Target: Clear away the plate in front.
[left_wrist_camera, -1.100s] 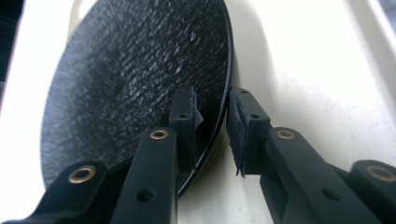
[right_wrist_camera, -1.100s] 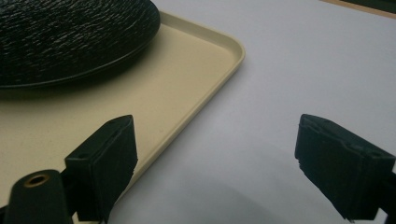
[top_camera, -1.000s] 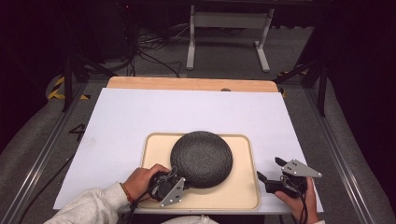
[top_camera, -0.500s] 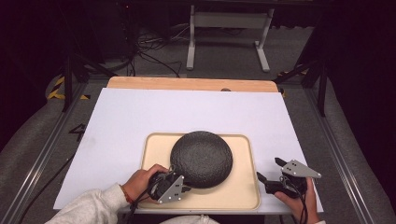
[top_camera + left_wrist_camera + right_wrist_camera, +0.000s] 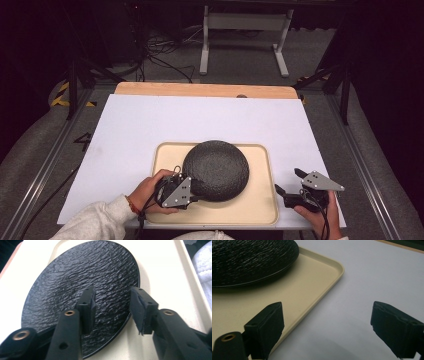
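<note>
High view shows a white sheet [image 5: 150,130] covering a wooden table [image 5: 200,90], grey carpet and cables [image 5: 160,55] beyond. On it, a beige tray [image 5: 260,200] holds a black textured plate [image 5: 216,170]. The left gripper [image 5: 192,192] straddles the plate's near rim, jaws parted; the right gripper [image 5: 292,186] rests wide open beside the tray.

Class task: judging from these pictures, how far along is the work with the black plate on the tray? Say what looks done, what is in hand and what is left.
Done: the black textured plate lies on the beige tray, which sits on the white table cover.
In hand: the left tongs are open astride the plate's rim, not yet shut on it.
Left: closing and moving the plate. The right tongs are open, one jaw over the tray's edge, holding nothing.
</note>
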{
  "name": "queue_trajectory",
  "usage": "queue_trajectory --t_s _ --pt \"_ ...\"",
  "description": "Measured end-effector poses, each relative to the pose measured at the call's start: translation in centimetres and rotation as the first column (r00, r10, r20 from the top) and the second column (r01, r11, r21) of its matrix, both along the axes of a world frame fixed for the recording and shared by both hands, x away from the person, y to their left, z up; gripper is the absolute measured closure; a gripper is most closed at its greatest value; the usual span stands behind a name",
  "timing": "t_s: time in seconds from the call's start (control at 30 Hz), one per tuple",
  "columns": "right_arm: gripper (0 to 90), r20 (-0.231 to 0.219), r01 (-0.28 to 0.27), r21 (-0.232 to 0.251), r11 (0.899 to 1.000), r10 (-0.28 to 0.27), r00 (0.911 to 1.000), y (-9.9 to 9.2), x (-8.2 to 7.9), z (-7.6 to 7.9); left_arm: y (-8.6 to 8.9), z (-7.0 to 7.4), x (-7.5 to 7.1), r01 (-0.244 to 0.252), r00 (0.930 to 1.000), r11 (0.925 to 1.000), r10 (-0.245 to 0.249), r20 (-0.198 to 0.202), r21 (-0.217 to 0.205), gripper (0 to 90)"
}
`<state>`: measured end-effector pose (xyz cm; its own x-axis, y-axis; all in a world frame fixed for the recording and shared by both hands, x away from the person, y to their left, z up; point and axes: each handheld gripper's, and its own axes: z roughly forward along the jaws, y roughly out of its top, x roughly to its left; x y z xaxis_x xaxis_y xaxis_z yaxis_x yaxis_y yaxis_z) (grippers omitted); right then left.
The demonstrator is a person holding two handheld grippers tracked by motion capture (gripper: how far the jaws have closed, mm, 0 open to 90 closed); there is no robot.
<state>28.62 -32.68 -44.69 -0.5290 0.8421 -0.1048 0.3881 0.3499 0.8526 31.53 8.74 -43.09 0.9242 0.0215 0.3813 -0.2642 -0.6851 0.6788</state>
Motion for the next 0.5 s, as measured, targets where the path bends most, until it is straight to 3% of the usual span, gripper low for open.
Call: queue_trajectory --t_s 0.13,0.2,0.4,0.5 --pt "11.8 0.003 0.0 0.001 1.0 0.0 1.0 0.0 0.0 0.0 0.2 0.2 0.4 -0.025 0.9996 0.9996 0.025 -0.009 -0.012 47.0" --pt "11.7 0.004 -0.002 0.0 1.0 0.002 1.0 0.1 0.0 0.1 0.4 0.3 0.6 -0.052 0.9987 0.9985 0.051 -0.007 -0.019 38.3" --pt "11.6 0.006 0.0 -0.006 1.0 0.001 1.0 0.1 0.0 0.1 0.9 0.7 1.2 -0.088 0.9959 0.9957 0.088 -0.023 -0.029 24.1" --pt "11.6 0.008 -0.001 -0.009 1.0 0.001 1.0 0.1 -0.1 0.1 1.4 1.0 1.6 -0.098 0.9941 0.994 0.095 -0.052 -0.048 19.3"
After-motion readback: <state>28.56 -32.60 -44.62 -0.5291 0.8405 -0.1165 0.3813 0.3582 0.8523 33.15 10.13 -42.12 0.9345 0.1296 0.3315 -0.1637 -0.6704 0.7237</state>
